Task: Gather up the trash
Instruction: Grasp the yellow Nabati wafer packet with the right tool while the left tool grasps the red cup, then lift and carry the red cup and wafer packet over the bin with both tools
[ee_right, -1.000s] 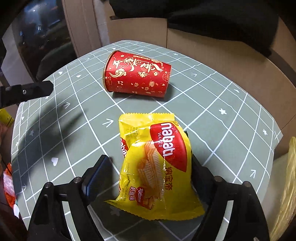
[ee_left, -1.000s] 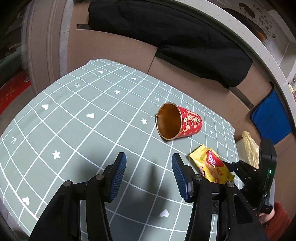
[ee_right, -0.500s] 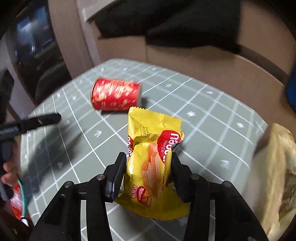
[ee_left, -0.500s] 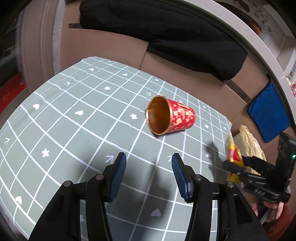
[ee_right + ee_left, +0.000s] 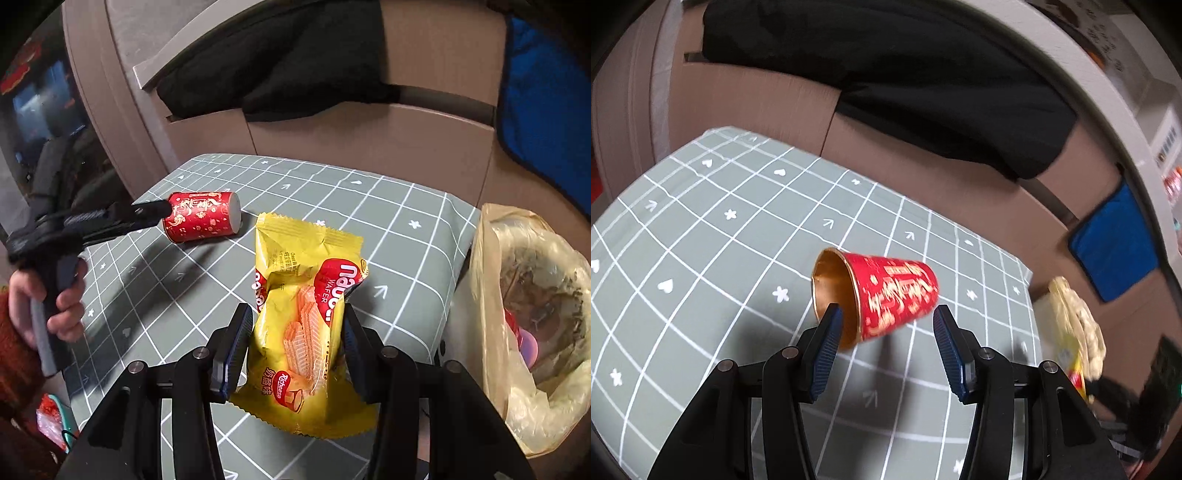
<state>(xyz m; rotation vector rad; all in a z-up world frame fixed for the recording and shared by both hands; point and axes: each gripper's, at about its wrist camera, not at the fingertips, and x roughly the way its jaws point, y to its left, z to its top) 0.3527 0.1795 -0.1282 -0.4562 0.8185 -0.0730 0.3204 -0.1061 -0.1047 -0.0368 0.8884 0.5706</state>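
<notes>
- The left gripper (image 5: 884,330) is spread wide, its fingers (image 5: 827,343) low over the table (image 5: 701,229); one tip overlaps the rim of the cup (image 5: 882,291), the other stands just past the cup's base, and neither is pressed to it.
- The cup lies on its side on the gridded cloth, gold mouth toward the left gripper; the right view shows it (image 5: 201,216) with the left gripper's tip at its mouth.
- The right gripper (image 5: 297,343) pinches a wrapper (image 5: 303,321), yellow with a red wafer label, pads against both sides; the wrapper hangs above the table (image 5: 406,229), creased at the top.
- A bag (image 5: 532,306), pale plastic and open, sits just past the table's right edge, beside the held wrapper, with scraps inside.
- A dark cloth (image 5: 923,81) drapes over the brown seat behind the table.
- The person's left hand (image 5: 55,295) grips the left gripper's handle.
</notes>
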